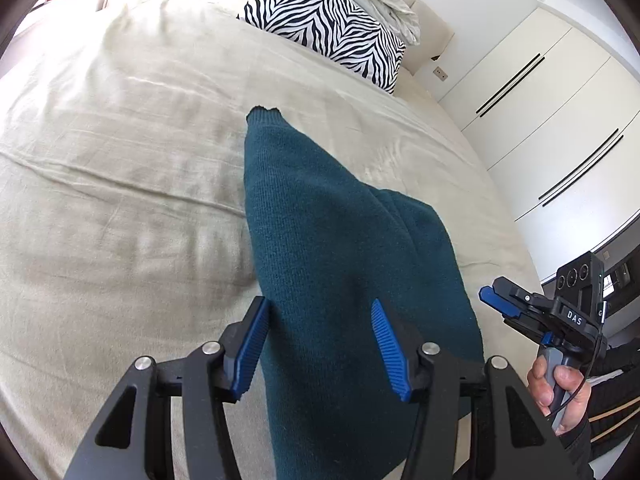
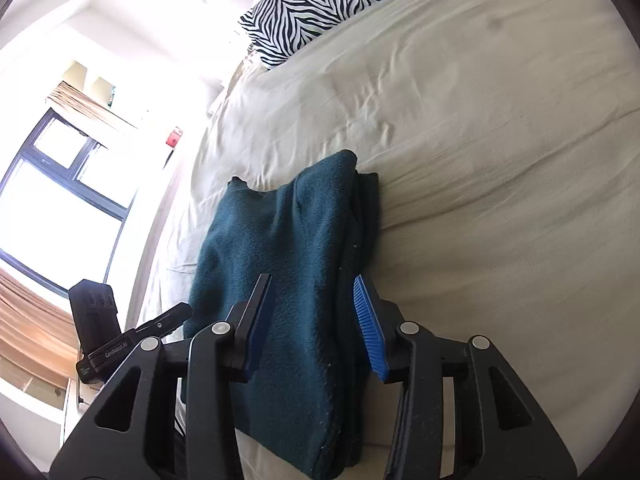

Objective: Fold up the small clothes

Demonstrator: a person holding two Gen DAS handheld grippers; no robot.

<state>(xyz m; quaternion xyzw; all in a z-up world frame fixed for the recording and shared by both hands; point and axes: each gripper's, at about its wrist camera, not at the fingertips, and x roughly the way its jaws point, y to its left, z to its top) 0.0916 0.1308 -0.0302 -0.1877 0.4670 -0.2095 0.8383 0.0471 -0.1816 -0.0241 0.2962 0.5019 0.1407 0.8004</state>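
A teal sweater (image 1: 344,264) is lying partly folded on the bed (image 1: 120,168), well short of the zebra pillow (image 1: 328,28) at the head. One narrow end with a ribbed cuff or hem is pointing toward the pillow; on the side away from the window (image 2: 60,184), several layers are stacked along one edge.

The left hand-held gripper (image 1: 320,344) is hovering over the near part of the sweater with its jaws spread wide, gripping nothing. The right hand-held gripper (image 2: 316,320) is likewise released, its blue pads straddling the sweater's near end without pinching it.

The fold is looking about half done, and the next grasp is where trouble is likely. The knit is thick and soft, so a pad closing on the stacked edge could be catching only the top layer, letting the lower ones slide out and undoing the fold. Uneven lifting by the two sides could skew the sweater, and dragging it could be bunching the loose sheet beneath.
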